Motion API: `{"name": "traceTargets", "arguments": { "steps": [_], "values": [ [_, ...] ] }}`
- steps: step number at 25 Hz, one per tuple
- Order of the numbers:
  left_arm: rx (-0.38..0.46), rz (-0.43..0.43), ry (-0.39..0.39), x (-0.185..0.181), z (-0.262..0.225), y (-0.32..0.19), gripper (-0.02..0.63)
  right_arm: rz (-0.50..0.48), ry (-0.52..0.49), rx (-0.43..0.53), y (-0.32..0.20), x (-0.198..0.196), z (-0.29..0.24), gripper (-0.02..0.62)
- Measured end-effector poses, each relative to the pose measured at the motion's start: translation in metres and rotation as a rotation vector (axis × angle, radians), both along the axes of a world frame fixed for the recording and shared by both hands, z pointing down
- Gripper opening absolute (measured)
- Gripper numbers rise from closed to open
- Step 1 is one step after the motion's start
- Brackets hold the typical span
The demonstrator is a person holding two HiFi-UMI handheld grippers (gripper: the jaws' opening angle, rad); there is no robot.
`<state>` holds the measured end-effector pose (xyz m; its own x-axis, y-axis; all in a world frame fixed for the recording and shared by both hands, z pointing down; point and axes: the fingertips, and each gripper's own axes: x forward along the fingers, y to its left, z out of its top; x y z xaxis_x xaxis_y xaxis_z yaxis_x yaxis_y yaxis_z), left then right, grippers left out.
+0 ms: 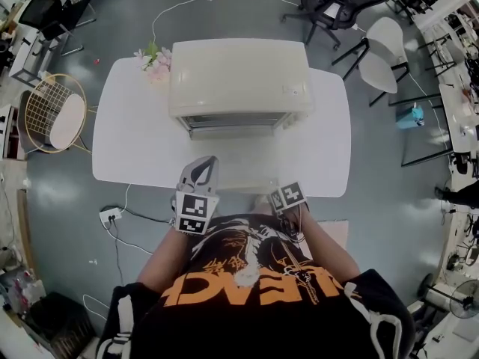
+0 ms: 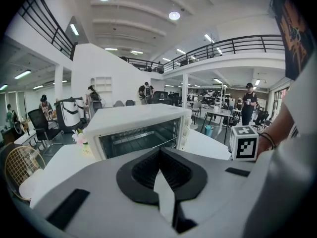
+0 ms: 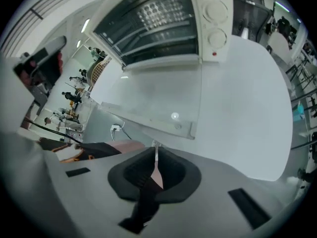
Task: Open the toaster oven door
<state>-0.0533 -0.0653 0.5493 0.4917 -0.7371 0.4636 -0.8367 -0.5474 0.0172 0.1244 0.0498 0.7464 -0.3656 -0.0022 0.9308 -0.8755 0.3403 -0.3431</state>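
Already toaster oven door (image 3: 153,98) lies folded down flat in front of toaster oven (image 1: 238,77), mid white table (image 1: 135,148). Your left gripper (image 1: 203,169) and right gripper (image 3: 155,151) sit near your torso, jaws pressed together, empty. Likely reason: nothing left to pull.

Toaster oven (image 1: 239,77) showing cream, surface (image 1: 135,148) gleaming white, shirt (image 1: 254,294) showing black with orange print, flowers (image 1: 157,62) blooming pink

Orange lettering (image 1: 247,289) on the person's black shirt (image 1: 224,327), too distorted for a sure reading.
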Motion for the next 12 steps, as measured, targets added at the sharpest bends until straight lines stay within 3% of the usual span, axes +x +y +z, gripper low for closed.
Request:
{"name": "traceTargets", "arguments": {
  "steps": [5, 12],
  "values": [
    [0.065, 0.000, 0.046, 0.006, -0.030, -0.006, 0.020, -0.038, -0.094, 0.238, -0.054, -0.039, -0.067, 0.029],
    [0.214, -0.021, 0.125, 0.010, -0.105, -0.011, 0.021, 0.011, -0.243, 0.723, -0.136, -0.069, -0.214, 0.012]
  ]
}}
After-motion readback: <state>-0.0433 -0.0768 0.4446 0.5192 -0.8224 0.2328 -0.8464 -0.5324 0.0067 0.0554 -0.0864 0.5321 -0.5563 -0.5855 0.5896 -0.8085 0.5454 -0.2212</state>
